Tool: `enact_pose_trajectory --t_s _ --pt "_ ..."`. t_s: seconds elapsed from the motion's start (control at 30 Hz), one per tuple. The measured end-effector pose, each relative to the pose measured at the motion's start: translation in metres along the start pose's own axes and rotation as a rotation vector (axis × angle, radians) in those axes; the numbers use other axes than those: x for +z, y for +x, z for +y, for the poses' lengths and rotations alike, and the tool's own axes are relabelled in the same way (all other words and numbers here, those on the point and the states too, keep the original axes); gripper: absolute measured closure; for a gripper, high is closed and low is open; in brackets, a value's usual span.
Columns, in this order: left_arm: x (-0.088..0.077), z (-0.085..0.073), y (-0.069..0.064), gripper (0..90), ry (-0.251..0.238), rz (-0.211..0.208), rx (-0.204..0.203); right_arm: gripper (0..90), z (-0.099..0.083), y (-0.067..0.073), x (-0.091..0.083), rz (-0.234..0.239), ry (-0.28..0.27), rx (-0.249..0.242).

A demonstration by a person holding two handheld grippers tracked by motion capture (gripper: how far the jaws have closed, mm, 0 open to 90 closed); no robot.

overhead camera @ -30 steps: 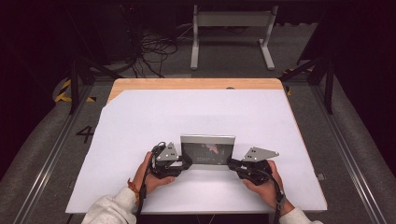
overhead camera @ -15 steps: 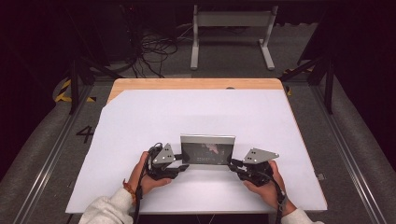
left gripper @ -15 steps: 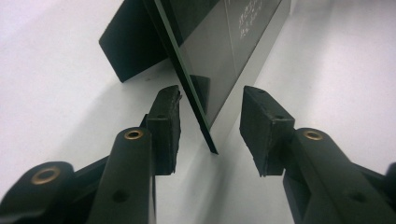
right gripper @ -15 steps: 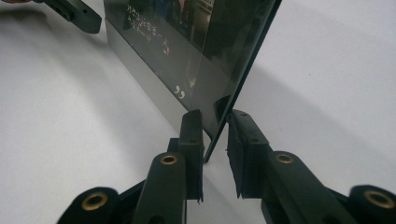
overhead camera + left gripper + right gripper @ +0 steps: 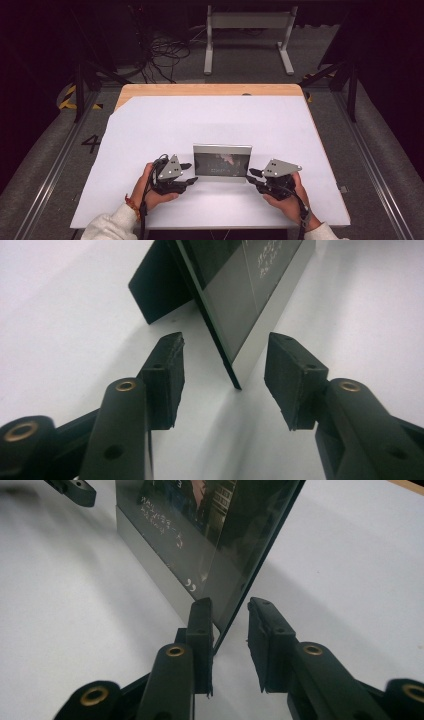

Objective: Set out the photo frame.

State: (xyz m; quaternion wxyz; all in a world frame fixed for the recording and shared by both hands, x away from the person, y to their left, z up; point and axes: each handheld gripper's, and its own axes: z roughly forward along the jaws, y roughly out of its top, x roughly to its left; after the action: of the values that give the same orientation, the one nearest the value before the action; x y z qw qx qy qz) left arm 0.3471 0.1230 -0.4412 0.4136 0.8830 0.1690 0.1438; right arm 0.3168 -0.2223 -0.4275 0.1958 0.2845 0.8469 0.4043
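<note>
a framed picture (image 5: 222, 161) is seen standing upright on the white counter (image 5: 150, 130), near the person's edge, propped from behind by a dark back stand (image 5: 157, 287). it is set squarely between the two hands, its glazed face turned towards the person.

the left gripper (image 5: 188, 172) is held at the frame's left edge. in the left gripper view its fingers (image 5: 167, 375) are spread well apart on either side of the frame's lower corner, with clear gaps on both sides — nothing is pressed. these fingers have just been opening, with the frame's edge between them.

the right gripper (image 5: 252, 177) is held at the frame's right edge. in the right gripper view its fingers (image 5: 267, 640) straddle the thin edge of the frame; one lies very close to the glass side, the other stands off a little, so the grip is judged to be loosened rather than clamped. they too have just been opening around that edge.

the standing-up of the frame is judged to be done — it appears to rest on its own foot and stand. what seems left is for both grippers to be drawn clear without the frame being knocked over.
</note>
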Motion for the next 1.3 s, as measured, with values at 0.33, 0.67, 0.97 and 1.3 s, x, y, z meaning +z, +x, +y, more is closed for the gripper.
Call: enact_pose_trajectory --t_s 0.33,0.67,0.97,1.3 --pt "-0.01 -0.005 -0.003 42.6 0.005 0.014 0.004 67.3 0.002 0.004 -0.002 -0.017 0.003 -0.035" --pt "-0.018 -0.014 -0.004 34.6 0.01 0.034 -0.014 59.7 -0.002 0.004 -0.005 -0.027 0.009 -0.041" --pt "-0.024 -0.021 -0.009 27.1 0.014 0.057 -0.026 54.3 -0.008 0.001 -0.01 -0.03 0.009 -0.033" --pt "-0.033 -0.033 -0.009 22.7 0.018 0.077 -0.051 42.0 -0.007 0.004 -0.01 -0.044 0.0 -0.028"
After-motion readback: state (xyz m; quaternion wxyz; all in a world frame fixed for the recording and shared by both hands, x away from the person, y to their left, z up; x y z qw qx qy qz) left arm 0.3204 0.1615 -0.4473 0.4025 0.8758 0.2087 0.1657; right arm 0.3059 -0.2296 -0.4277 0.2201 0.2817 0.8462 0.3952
